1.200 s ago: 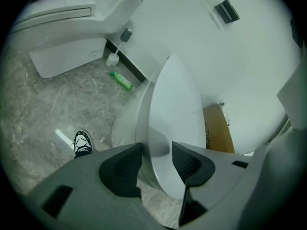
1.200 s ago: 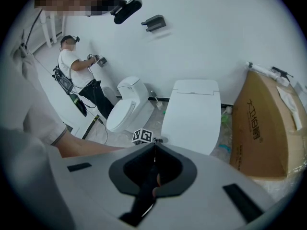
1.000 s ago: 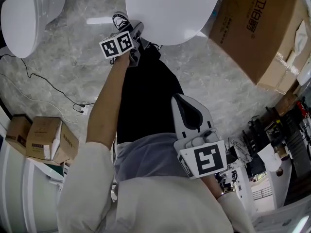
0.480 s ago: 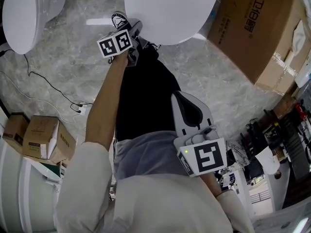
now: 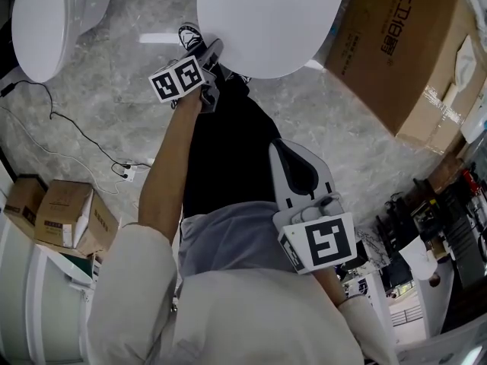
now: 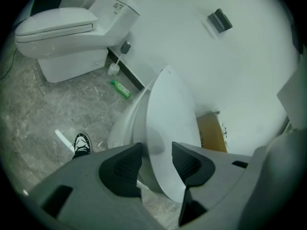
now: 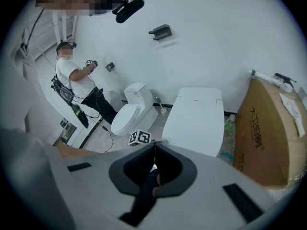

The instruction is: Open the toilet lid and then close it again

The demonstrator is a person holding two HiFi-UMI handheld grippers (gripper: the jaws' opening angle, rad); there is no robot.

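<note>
The white toilet lid (image 5: 266,21) fills the top of the head view. In the left gripper view the lid (image 6: 170,123) stands partly raised above the bowl, tilted up toward the wall. My left gripper (image 5: 211,52) is at the lid's front edge. Its jaws (image 6: 157,155) stand open with the thin edge between the two pads, and the lid lies against the right pad (image 6: 186,161). My right gripper (image 5: 277,153) hangs low over my dark trousers, well short of the toilet. Its fingertips (image 7: 154,146) meet, shut on nothing. From there the lid (image 7: 196,121) shows side-on.
A second, closed toilet (image 5: 46,21) stands to the left. A big cardboard box (image 5: 403,52) is right of the toilet, small boxes (image 5: 68,215) sit at the left edge, and a cable (image 5: 68,128) runs over the marble floor. A green bottle (image 6: 122,89) lies by the wall. Another person (image 7: 76,80) works further back.
My left gripper has risen a little with the lid's front edge between its jaws. The right gripper has stayed where it was.
</note>
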